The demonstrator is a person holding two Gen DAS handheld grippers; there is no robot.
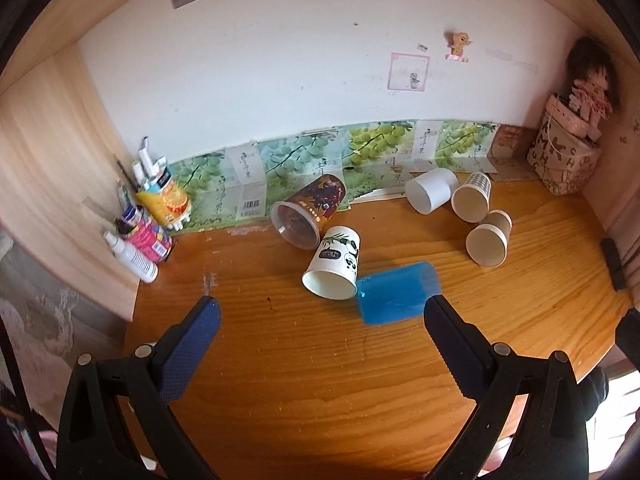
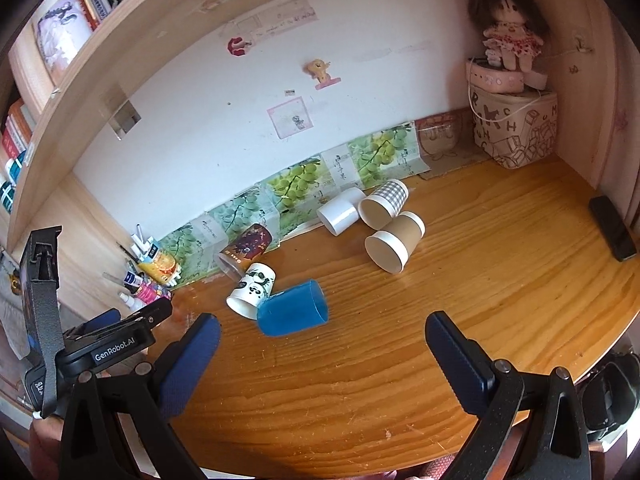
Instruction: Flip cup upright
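Note:
Several cups lie on their sides on the wooden desk (image 1: 320, 360). A blue cup (image 1: 394, 292) lies nearest, just beyond my open left gripper (image 1: 322, 310), close to its right finger. A white panda cup (image 1: 334, 264) touches it on the left, with a dark printed cup (image 1: 308, 210) behind. A white cup (image 1: 430, 190), a checked cup (image 1: 472, 198) and a brown cup (image 1: 490, 238) lie at the back right. In the right wrist view my right gripper (image 2: 323, 326) is open and empty, with the blue cup (image 2: 294, 308) just beyond its left finger and the panda cup (image 2: 252, 288) behind.
Bottles and tubes (image 1: 148, 216) stand in the back left corner by a wooden side panel. A patterned box with a doll (image 2: 516, 128) fills the back right corner. A black object (image 2: 612, 228) lies at the right edge. The left gripper's body (image 2: 100, 344) shows at lower left.

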